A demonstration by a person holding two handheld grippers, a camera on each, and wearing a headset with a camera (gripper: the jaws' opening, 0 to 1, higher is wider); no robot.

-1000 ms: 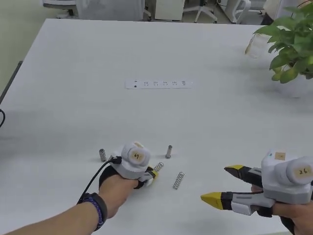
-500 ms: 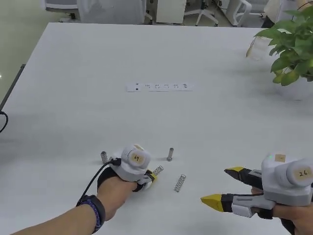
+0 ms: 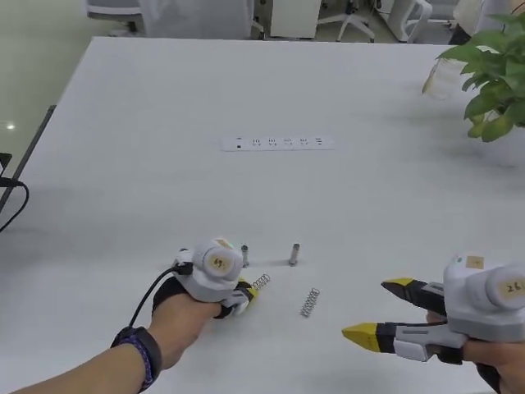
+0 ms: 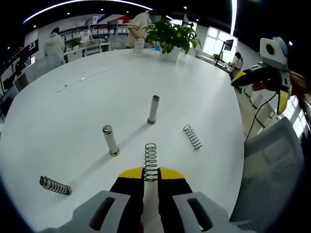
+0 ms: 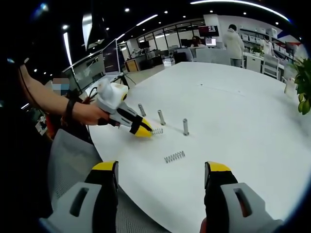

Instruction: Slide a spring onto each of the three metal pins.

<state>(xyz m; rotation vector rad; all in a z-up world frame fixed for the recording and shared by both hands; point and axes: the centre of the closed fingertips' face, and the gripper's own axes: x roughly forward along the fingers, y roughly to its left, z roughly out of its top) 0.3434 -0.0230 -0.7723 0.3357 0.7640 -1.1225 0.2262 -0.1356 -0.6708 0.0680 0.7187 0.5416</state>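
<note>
My left gripper (image 3: 245, 290) (image 4: 151, 173) rests low on the white table, shut on one end of a small spring (image 3: 261, 281) (image 4: 151, 158) that sticks out ahead of its yellow tips. Just beyond stand two bare metal pins, a nearer pin (image 3: 244, 255) (image 4: 111, 140) and a farther pin (image 3: 294, 254) (image 4: 153, 108). A third pin (image 4: 55, 185) (image 5: 141, 109), wrapped in a spring, is off to the left. A loose spring (image 3: 310, 302) (image 4: 192, 136) (image 5: 174, 157) lies flat to the right. My right gripper (image 3: 379, 309) (image 5: 160, 170) hovers open at the near right, holding nothing.
A white power strip (image 3: 277, 143) lies mid-table. A potted plant (image 3: 496, 57) and a glass (image 3: 435, 78) stand at the far right corner. A black cable (image 3: 12, 201) hangs off the left table edge. Office chairs stand beyond the far edge.
My left gripper has drawn a little to the left with the spring in it, uncovering the nearer bare pin. The right gripper has stayed open in place. The head camera has shifted.
</note>
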